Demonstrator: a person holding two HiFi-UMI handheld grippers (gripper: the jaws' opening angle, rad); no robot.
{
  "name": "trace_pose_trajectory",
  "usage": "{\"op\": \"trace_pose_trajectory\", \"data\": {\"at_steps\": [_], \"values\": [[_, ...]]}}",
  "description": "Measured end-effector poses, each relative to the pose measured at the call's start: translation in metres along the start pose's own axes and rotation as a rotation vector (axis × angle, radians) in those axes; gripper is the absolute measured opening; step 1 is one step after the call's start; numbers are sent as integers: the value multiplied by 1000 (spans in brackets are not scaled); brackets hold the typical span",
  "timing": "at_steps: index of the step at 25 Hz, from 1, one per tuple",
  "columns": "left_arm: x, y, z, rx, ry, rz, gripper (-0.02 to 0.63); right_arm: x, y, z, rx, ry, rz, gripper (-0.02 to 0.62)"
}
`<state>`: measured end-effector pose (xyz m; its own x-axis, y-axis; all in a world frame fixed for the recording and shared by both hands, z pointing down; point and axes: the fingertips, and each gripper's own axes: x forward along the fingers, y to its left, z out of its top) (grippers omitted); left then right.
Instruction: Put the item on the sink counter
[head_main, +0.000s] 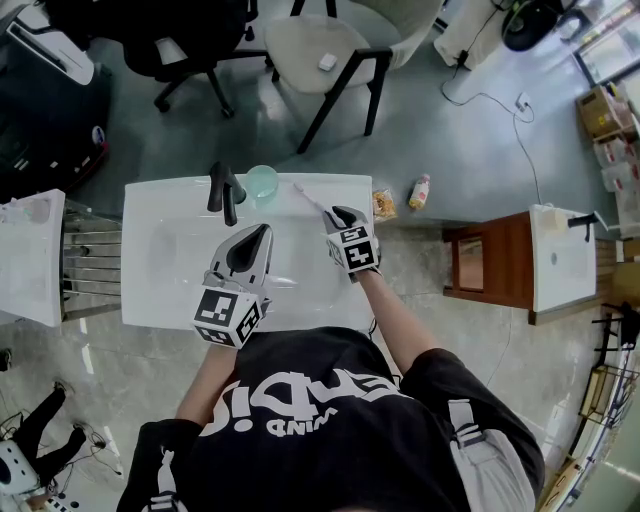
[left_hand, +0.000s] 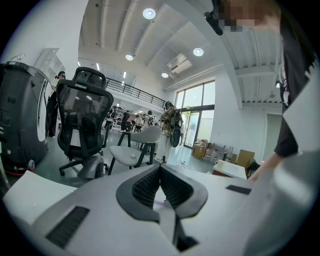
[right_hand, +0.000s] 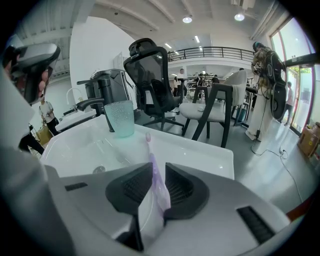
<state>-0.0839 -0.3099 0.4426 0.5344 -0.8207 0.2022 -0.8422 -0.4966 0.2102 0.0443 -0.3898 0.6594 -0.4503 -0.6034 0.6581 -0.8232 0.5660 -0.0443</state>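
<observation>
A slim purple-and-white toothbrush (head_main: 312, 199) (right_hand: 150, 150) is clamped in my right gripper (head_main: 338, 215) (right_hand: 157, 167), which is shut on its handle. The brush head pokes forward over the back rim of the white sink counter (head_main: 150, 200) (right_hand: 200, 150), just right of a teal cup (head_main: 262, 182) (right_hand: 120, 118) and a black faucet (head_main: 225, 190) (right_hand: 92, 105). My left gripper (head_main: 262, 232) (left_hand: 160, 170) hovers over the basin with its jaws shut; in the left gripper view it tilts up toward the room and shows nothing held.
Left of the sink are a metal rack (head_main: 92, 260) and another white counter (head_main: 30, 255). A second small sink on a wooden stand (head_main: 560, 255) is at the right. A bottle (head_main: 419, 191) and a snack packet (head_main: 384, 204) lie on the floor behind; chairs stand beyond.
</observation>
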Motion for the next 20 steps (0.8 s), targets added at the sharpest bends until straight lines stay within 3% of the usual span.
{"op": "trace_pose_trajectory", "data": {"at_steps": [12, 20], "values": [[2, -3, -2, -3, 1, -12, 20, -18, -7, 4, 20, -47, -32, 51], [-2, -7, -3, -7, 4, -25, 20, -46, 12, 24, 21, -130, 20, 19]]}}
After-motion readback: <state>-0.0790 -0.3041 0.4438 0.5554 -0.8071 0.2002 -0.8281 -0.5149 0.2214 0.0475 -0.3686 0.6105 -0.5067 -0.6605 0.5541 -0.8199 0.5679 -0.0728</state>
